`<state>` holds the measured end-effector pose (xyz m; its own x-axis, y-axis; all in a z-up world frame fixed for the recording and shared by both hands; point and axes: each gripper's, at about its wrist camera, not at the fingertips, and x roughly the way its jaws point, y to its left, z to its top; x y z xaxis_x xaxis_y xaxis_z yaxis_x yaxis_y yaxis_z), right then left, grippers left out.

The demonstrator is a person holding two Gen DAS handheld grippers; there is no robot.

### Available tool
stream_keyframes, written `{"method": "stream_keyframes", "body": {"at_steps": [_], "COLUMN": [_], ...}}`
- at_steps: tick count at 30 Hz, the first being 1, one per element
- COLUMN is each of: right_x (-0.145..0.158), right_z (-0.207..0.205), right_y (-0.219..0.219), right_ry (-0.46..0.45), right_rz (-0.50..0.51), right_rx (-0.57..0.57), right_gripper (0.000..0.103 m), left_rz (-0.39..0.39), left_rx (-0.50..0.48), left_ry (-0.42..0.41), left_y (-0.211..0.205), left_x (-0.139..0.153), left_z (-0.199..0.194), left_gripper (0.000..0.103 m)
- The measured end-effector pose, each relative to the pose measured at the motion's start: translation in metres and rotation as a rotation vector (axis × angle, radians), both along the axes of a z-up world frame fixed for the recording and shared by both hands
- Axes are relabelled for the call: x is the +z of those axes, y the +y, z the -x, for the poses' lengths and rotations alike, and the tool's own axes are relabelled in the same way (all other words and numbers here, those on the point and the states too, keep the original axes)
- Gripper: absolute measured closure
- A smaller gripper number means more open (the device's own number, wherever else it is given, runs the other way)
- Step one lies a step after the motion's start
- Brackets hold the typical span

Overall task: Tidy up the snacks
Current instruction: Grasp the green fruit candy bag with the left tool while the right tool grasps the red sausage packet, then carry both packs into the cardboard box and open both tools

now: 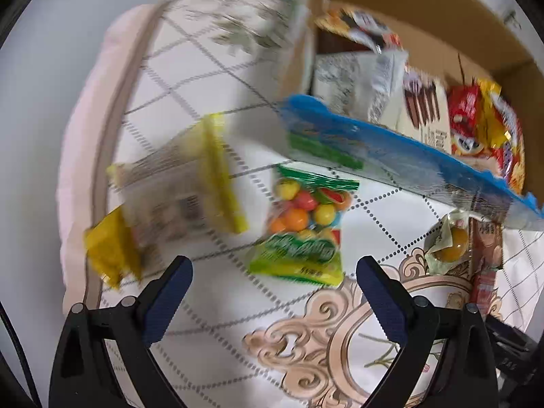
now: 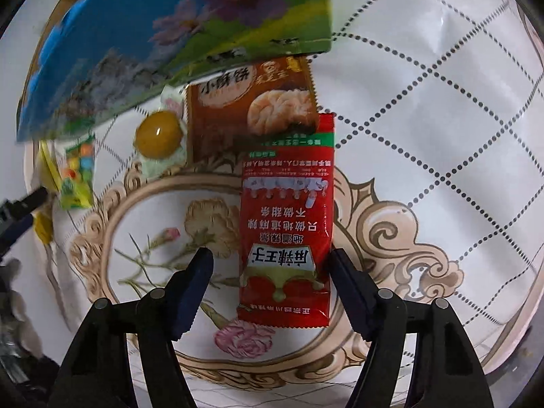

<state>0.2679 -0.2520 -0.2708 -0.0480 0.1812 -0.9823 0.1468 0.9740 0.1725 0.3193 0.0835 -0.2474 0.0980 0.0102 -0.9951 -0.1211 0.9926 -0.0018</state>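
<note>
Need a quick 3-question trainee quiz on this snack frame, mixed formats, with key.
1. True or false: the right gripper is clamped shut on the red packet.
2. Which snack lies closest ahead of the left gripper? A) green candy bag B) yellow-edged packet C) wrapped yellow candy
3. Fill in: on the patterned cloth, the red packet's far end overlaps the ____ pastry packet.

Key: 1 false, the packet lies between open fingers that do not yet press it; 2 A; 3 brown.
</note>
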Motion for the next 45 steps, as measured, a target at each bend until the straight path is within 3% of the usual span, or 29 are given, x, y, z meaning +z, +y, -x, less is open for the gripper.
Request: {"method": "stream_keyframes", "body": {"at_steps": [4,8,10,12,13,15,18,25,29,34,36,39,42,45], "right_x": [-0.007,-0.013,-0.015,-0.015,-0.015,-0.013,-0.008,0.016,0.031,0.018,0.01,0.0,-0.01,-0.009], "right_z": [-0.008,-0.028,-0.029,-0.03,-0.029,-0.025,-0.013,0.044,0.082,0.091,0.092,0.088,0.08,0.081], "right_y": [-0.007,-0.007,-0.001,0.001,0.001,0.001,-0.004,-0.008,-0.007,0.008,0.006,0.011,0.028,0.034], "right_ry": [0.013,0.021,0.011,0.007,0.001,-0.019,-0.03,-0.045,-0.032,-0.011,-0.006,0.004,-0.002,-0.025], "right_rz": [0.01,0.049,0.072,0.098,0.111,0.133,0.108,0.054,-0.003,-0.027,-0.039,-0.033,-0.009,0.031], "right_rx": [-0.035,-0.035,-0.017,-0.006,0.002,0.013,0.013,0.075,0.106,0.08,0.072,0.075,0.088,0.11], "right_gripper": [0.029,0.027,0.027,0.03,0.031,0.046,0.051,0.053,0.053,0.049,0.041,0.036,0.037,0.049], "left_rz": [-0.028,-0.04,-0.065,-0.063,-0.069,-0.077,-0.074,-0.006,-0.013,-0.022,-0.038,-0.056,-0.045,-0.025], "left_rx": [-0.059,-0.101,-0.118,-0.125,-0.13,-0.145,-0.14,-0.123,-0.137,-0.156,-0.173,-0.191,-0.178,-0.166], "left_ry": [0.05,0.049,0.041,0.04,0.035,0.028,0.025,0.025,0.0,0.017,0.019,0.021,0.018,0.011], "left_y": [-0.012,-0.022,-0.026,-0.028,-0.03,-0.034,-0.036,-0.043,-0.045,-0.058,-0.061,-0.067,-0.075,-0.069], "left_x": [-0.024,-0.039,-0.043,-0.045,-0.045,-0.044,-0.04,-0.025,-0.018,-0.033,-0.039,-0.046,-0.043,-0.034], "left_z": [-0.023,-0.037,-0.038,-0.037,-0.034,-0.023,0.003,0.098,0.132,0.136,0.134,0.13,0.133,0.128], "left_gripper": [0.004,0.008,0.039,0.049,0.05,0.051,0.051,0.051,0.051,0.046,0.046,0.046,0.046,0.05]}}
